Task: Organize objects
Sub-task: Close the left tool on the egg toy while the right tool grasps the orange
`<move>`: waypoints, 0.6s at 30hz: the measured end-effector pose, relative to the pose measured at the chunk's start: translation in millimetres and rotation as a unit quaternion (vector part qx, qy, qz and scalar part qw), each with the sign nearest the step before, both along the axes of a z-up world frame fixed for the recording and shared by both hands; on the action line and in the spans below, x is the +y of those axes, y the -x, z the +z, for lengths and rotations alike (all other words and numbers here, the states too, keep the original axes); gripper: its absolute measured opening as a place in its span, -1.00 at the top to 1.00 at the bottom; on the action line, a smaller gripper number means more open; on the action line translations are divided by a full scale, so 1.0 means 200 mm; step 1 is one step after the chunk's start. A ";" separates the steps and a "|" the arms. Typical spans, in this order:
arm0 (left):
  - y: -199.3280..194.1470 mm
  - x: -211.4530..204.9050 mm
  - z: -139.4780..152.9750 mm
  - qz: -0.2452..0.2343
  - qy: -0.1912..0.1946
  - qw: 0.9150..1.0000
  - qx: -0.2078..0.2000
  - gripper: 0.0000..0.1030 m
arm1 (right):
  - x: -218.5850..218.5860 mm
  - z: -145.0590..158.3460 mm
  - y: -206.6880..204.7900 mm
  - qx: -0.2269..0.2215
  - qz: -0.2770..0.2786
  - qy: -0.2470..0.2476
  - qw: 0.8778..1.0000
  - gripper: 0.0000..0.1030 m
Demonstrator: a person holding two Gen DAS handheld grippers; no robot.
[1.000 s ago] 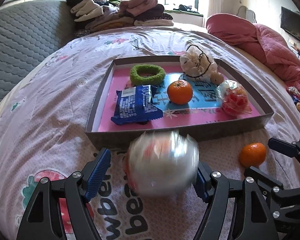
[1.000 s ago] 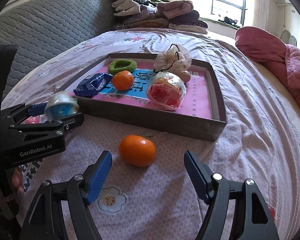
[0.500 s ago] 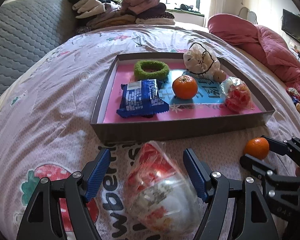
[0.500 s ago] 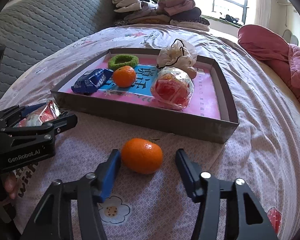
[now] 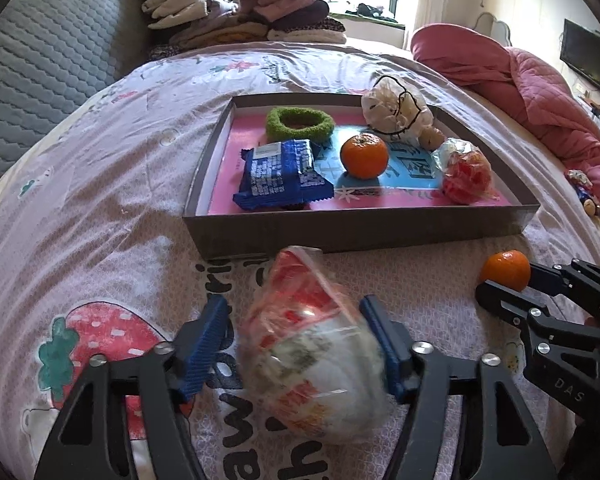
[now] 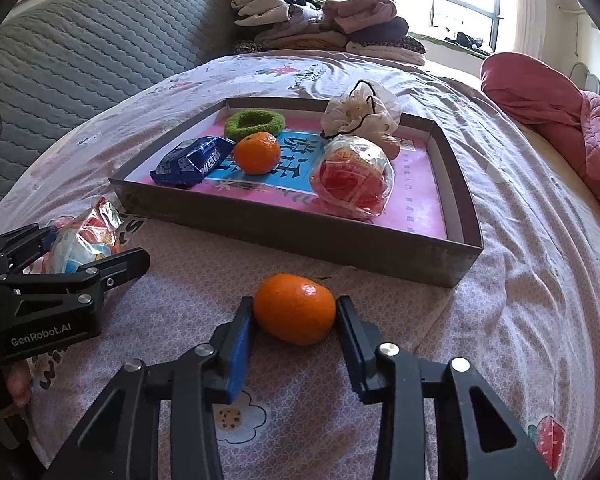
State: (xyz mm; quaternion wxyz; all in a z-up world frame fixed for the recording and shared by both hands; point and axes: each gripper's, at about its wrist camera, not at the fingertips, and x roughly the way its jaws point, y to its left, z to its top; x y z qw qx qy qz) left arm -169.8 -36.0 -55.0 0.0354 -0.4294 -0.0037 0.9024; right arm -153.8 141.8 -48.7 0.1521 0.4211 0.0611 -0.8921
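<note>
A crinkly clear snack bag (image 5: 308, 352) with red print lies on the bedsheet in front of the tray (image 5: 340, 232). It sits between the fingers of my left gripper (image 5: 294, 308), whose jaws are closing; the right pad touches it and a small gap shows at the left pad. A loose mandarin (image 6: 295, 308) rests on the sheet by the tray's near wall (image 6: 280, 224). My right gripper (image 6: 294, 306) is closing on it, both blue pads against its sides. The other views show the left gripper (image 6: 80, 256) and the right gripper (image 5: 508, 280) from the side.
The tray holds a green scrunchie (image 5: 300, 123), a blue biscuit pack (image 5: 280, 176), a second mandarin (image 5: 364, 156), a wrapped red snack (image 5: 466, 172) and a white pouch (image 5: 396, 110). Folded clothes (image 5: 240, 12) are stacked at the bed's far end, and a pink quilt (image 5: 540, 92) lies at the right.
The blurred snack bag has settled on the sheet, and the left jaws have narrowed around it. The right jaws have come in from wide open onto the mandarin.
</note>
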 end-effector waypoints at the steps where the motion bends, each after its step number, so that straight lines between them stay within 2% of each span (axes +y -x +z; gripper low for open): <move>1: 0.00 0.00 0.00 0.000 0.000 1.000 0.001 -0.10 | 0.00 0.00 0.00 0.000 0.000 0.000 1.000 0.25; 5: -0.01 0.01 0.00 -0.003 0.007 1.000 0.002 -0.10 | 0.00 0.00 0.00 -0.002 -0.001 0.006 1.000 0.26; 13: -0.03 0.00 0.02 -0.004 -0.008 1.000 0.007 -0.08 | 0.00 0.01 -0.02 0.001 0.000 0.008 1.000 0.26; 18: -0.05 0.02 0.06 -0.008 -0.004 1.000 0.016 -0.08 | 0.01 0.02 -0.03 0.002 -0.002 0.012 1.000 0.26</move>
